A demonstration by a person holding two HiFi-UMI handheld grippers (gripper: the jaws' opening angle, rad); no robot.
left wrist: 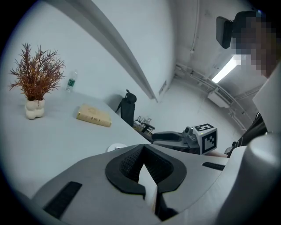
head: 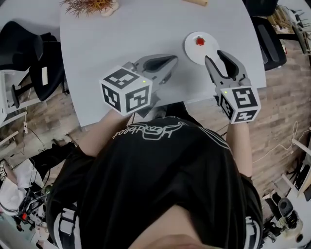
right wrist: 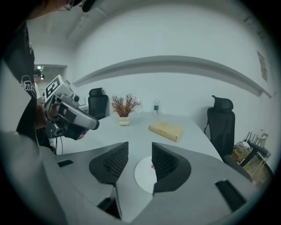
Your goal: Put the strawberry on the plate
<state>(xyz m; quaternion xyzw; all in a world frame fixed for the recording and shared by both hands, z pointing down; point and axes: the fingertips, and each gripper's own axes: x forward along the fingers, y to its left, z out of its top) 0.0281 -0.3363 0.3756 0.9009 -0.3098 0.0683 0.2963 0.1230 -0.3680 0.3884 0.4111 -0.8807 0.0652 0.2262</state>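
Observation:
A red strawberry (head: 199,41) lies on a small white plate (head: 193,52) near the table's right edge. My right gripper (head: 215,56) hovers just short of the plate, its jaws open and empty. In the right gripper view the plate (right wrist: 144,176) shows in the gap between the jaws, and only a red sliver of the strawberry (right wrist: 153,167) peeks out beside the right jaw. My left gripper (head: 173,60) rests low over the table to the left of the plate, shut on nothing. In its own view the left gripper (left wrist: 142,148) has its tips touching.
The grey table (head: 146,34) carries a dried plant in a white vase (head: 90,6) and a tan book (right wrist: 166,128) at the far side, with a bottle (right wrist: 156,106) behind. Black chairs (head: 29,53) (right wrist: 221,127) stand around the table. The plate sits close to the table's edge.

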